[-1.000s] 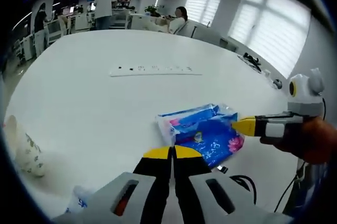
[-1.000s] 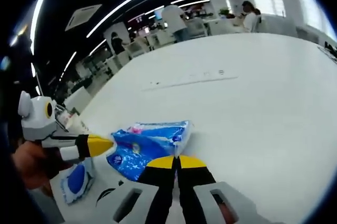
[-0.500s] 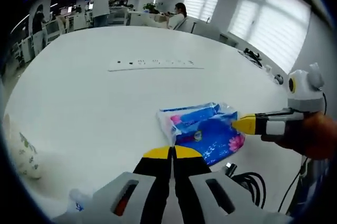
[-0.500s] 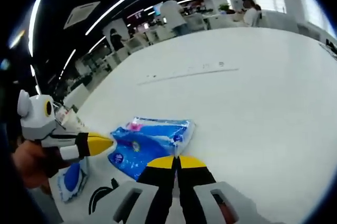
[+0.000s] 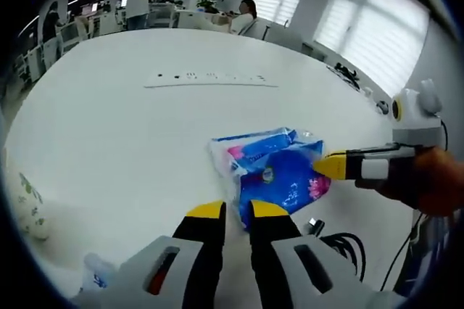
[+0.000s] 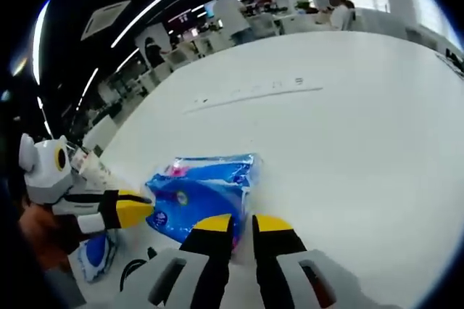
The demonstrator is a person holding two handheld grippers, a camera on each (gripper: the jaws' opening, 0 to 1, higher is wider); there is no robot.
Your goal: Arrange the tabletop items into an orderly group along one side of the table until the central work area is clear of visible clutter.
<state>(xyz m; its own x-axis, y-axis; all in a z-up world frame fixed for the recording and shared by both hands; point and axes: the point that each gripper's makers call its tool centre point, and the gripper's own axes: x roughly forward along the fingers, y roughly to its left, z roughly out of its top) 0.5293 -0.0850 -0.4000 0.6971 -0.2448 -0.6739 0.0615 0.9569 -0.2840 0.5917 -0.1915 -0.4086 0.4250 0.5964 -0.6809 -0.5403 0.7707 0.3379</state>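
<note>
A blue tissue packet (image 5: 274,172) with pink and white print lies on the white table (image 5: 109,128). My left gripper (image 5: 238,211) is just in front of its near edge, yellow-tipped jaws a little apart, with nothing clamped. From the right, my right gripper (image 5: 326,166) points its yellow tip at the packet's right end. In the right gripper view the same packet (image 6: 199,189) lies just beyond my right gripper (image 6: 242,223), whose jaws stand slightly open. There the left gripper (image 6: 141,204) touches or nearly touches the packet's left end.
A white power strip (image 5: 203,79) lies flat farther out on the table. A black cable (image 5: 341,245) coils at the near edge. A white patterned cup (image 5: 25,204) and a small blue-and-white packet (image 6: 94,254) sit at the near left. People work at desks behind.
Both grippers' jaws were shut together earlier and now stand slightly apart. Both views have closed in a little on the blue packet.
</note>
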